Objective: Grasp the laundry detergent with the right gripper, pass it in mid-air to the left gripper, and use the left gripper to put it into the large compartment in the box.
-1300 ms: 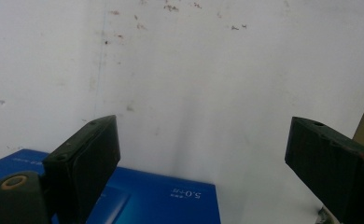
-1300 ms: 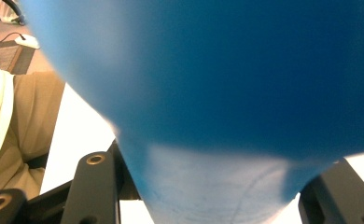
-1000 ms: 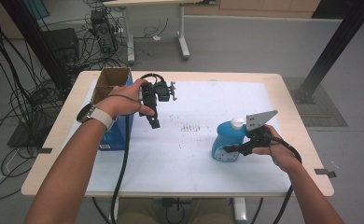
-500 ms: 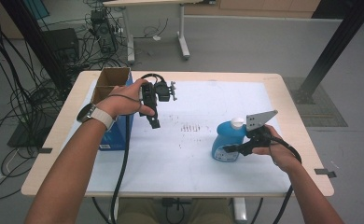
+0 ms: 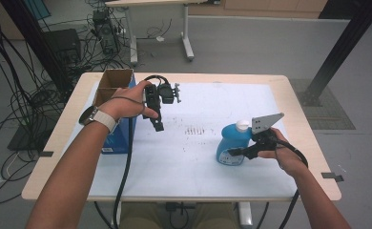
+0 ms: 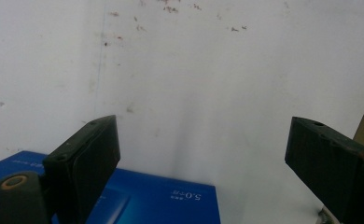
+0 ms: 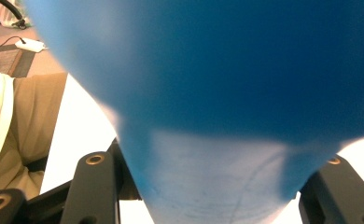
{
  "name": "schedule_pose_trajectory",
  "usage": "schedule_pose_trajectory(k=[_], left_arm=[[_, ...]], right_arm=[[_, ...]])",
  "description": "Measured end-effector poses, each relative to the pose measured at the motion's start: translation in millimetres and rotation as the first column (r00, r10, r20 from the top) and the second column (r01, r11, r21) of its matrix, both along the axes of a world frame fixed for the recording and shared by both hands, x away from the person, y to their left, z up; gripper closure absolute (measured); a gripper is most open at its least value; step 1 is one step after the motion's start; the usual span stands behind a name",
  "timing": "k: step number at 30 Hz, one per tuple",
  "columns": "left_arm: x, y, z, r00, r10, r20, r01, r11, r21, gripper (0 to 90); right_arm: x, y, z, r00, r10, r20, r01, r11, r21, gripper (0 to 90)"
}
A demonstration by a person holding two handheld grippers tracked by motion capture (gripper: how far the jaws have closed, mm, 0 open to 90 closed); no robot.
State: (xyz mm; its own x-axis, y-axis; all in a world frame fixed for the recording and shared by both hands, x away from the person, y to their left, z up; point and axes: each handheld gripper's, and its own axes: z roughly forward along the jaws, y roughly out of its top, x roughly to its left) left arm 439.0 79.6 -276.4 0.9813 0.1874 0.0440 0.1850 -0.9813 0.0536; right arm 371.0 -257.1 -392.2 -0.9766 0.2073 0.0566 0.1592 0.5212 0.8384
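Blue box (image 5: 119,138) stands at the surface's (image 5: 193,162) left edge, open top up. Left tongs (image 5: 156,121) hang spread and empty just right of the box, tips angled down. Well right of the box, the blue bottle (image 5: 232,148) stands upright, white cap on top; right tongs (image 5: 234,152) pinch its body side-on. Right hand is nearer the bottle.

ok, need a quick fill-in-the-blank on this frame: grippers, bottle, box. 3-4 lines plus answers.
1. The right gripper has its fingers around a ____ detergent bottle.
2. The bottle's cap is ____.
3. The left gripper is empty, with its fingers ____.
4. The open cardboard box stands near the table's ____ edge.

Missing words: blue; white; open; left
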Motion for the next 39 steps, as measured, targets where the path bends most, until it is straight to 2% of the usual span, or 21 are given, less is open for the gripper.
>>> schedule_pose_trajectory(k=[28, 34, 39], left_arm=[[-0.6, 1.5, 2.8, 0.9999, 0.011, 0.003, -0.011, 0.9999, -0.005, 10.4], [-2.9, 1.8, 6.2, 0.9997, 0.024, 0.005, -0.024, 0.9996, -0.014, 10.4], [-5.4, 1.4, 11.5, 0.9993, 0.035, -0.009, -0.036, 0.9992, -0.02, 12.4]], right_arm=[[-1.4, -0.6, -1.9, 0.9998, -0.018, 0.005, 0.018, 0.9996, 0.022, 44.1], [-2.4, 0.2, -1.4, 0.9996, -0.025, 0.009, 0.025, 0.9995, 0.02, 44.3], [-3.3, 3.9, 1.3, 0.9991, -0.037, 0.019, 0.037, 0.9993, 0.009, 44.4]])
